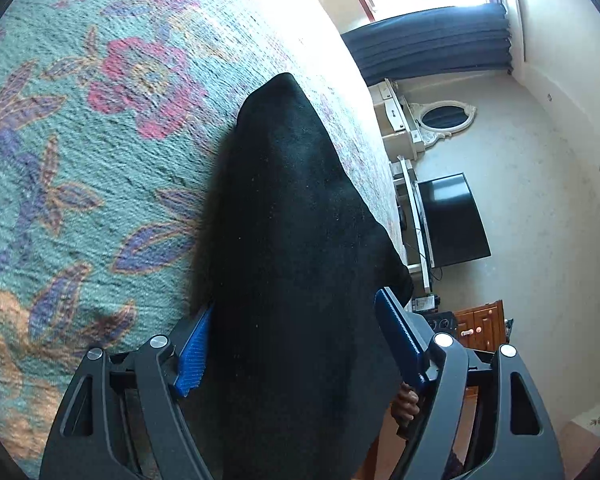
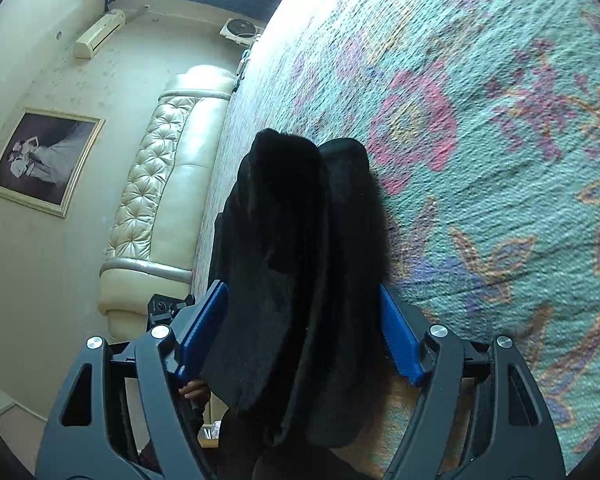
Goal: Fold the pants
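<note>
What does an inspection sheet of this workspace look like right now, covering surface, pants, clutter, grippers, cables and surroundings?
Surface: floral teal bedspread, bare around the garment.
Job's things: black pants lie between both grippers' fingers; two legs side by side in the right wrist view.
Clutter: nothing seen on the bedspread.
Grippers: left gripper and right gripper both open, blue pads either side of the cloth.
Cables: some dangle beside the television.
Surroundings: mirror, tufted headboard, framed picture, air conditioner, blue curtain.
</note>
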### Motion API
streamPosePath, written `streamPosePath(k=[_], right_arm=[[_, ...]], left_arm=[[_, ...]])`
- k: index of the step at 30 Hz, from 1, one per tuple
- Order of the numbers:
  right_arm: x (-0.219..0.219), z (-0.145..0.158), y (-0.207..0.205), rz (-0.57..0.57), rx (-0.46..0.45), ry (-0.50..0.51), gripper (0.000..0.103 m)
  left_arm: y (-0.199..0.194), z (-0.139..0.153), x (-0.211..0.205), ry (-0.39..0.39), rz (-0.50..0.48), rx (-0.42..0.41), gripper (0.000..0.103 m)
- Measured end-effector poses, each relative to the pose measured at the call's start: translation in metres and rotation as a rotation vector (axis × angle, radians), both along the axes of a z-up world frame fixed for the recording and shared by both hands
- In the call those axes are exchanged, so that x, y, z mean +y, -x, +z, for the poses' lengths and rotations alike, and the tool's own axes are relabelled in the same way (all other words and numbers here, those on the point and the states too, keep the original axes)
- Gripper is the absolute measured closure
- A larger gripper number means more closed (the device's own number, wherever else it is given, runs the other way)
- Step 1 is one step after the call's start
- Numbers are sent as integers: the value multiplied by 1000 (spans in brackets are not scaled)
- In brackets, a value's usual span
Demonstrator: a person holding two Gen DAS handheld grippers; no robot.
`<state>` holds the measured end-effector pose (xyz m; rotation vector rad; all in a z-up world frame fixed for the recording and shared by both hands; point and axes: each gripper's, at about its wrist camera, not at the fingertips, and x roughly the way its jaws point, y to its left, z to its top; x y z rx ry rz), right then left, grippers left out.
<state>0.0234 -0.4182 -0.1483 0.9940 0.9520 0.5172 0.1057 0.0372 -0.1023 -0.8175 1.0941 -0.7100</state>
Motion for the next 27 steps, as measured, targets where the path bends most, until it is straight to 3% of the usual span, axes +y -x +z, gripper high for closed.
streamPosePath(k=[1, 2, 6, 9, 12, 20, 23, 25, 27], right_arm=[[5, 1, -3, 15, -1, 36, 49], [8, -1, -5, 23, 8, 63, 65], [7, -5, -4, 4, -6, 26, 71], [12, 1, -6, -6, -20, 41, 71], [23, 5, -15, 2, -26, 56, 71], [65, 7, -51, 46, -33, 52, 71], [66, 3, -55, 33, -23, 31, 70], [62, 1, -52, 44, -9, 19, 64], [55, 1, -46, 53, -6, -9, 47]], left_arm=[[3, 1, -2, -41, -8, -15, 46], [5, 0, -4, -98, -18, -23, 55], [12, 3, 1, -95, 12, -33, 70], [11, 16, -5, -152, 17, -85, 74], [4, 22, 0, -184, 30, -103, 74], [-2, 4, 40, -138, 104, -41, 74], [1, -6, 41, -112, 79, -26, 63], [4, -3, 44, -87, 70, -19, 58], [6, 5, 49, -85, 66, -37, 44]])
